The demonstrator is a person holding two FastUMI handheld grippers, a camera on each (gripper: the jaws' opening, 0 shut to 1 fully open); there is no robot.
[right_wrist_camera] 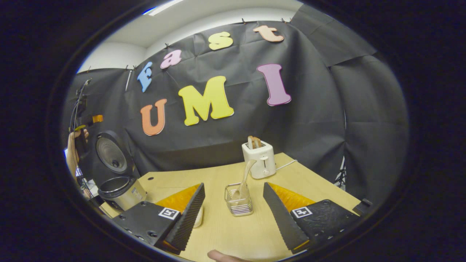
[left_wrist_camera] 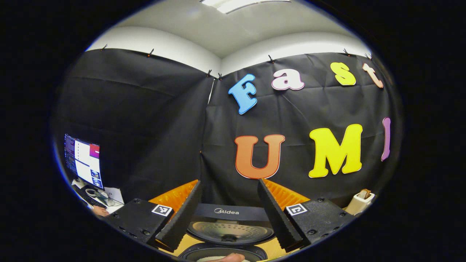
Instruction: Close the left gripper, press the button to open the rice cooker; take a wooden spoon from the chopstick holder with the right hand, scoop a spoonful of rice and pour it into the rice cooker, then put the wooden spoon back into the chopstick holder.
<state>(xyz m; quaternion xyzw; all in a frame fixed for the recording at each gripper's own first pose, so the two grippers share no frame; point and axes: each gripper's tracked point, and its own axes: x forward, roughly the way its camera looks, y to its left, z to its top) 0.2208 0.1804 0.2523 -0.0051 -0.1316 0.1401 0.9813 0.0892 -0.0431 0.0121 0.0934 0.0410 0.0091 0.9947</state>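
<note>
Right gripper [right_wrist_camera: 233, 211]: fingers spread wide, holding nothing, hovering above the worktop [right_wrist_camera: 320, 189]. The chopstick holder [right_wrist_camera: 238, 202], a small wire basket, stands between them and a little beyond, with the wooden spoon [right_wrist_camera: 246, 174] standing in it, handle leaning up and to the right. Risk, by my reading: the handle is thin and tilted, so a pinch taken off its line could slip, or the closing fingers could catch the basket rim and drag or tip the light holder. A pale container [right_wrist_camera: 198, 217] sits just behind the left-hand finger in this view, mostly hidden; could be the rice, cannot tell. A careless swing toward the spoon could knock it. The toaster [right_wrist_camera: 259, 158] stands beyond the holder, near enough to be struck on a steep lift.

Left gripper [left_wrist_camera: 228, 214]: fingers apart, empty, held over the rice cooker [left_wrist_camera: 222, 251]. The cooker lid [left_wrist_camera: 229, 230] is already up, the pot open below it, something pale at the bottom edge of the pot. From the right gripper view the rice cooker [right_wrist_camera: 118, 191] sits at the far left of the worktop, well apart from the holder. A long carry with a loaded spoon means spilled grains if it tilts, and the left gripper parked above the pot could block the pour
</note>
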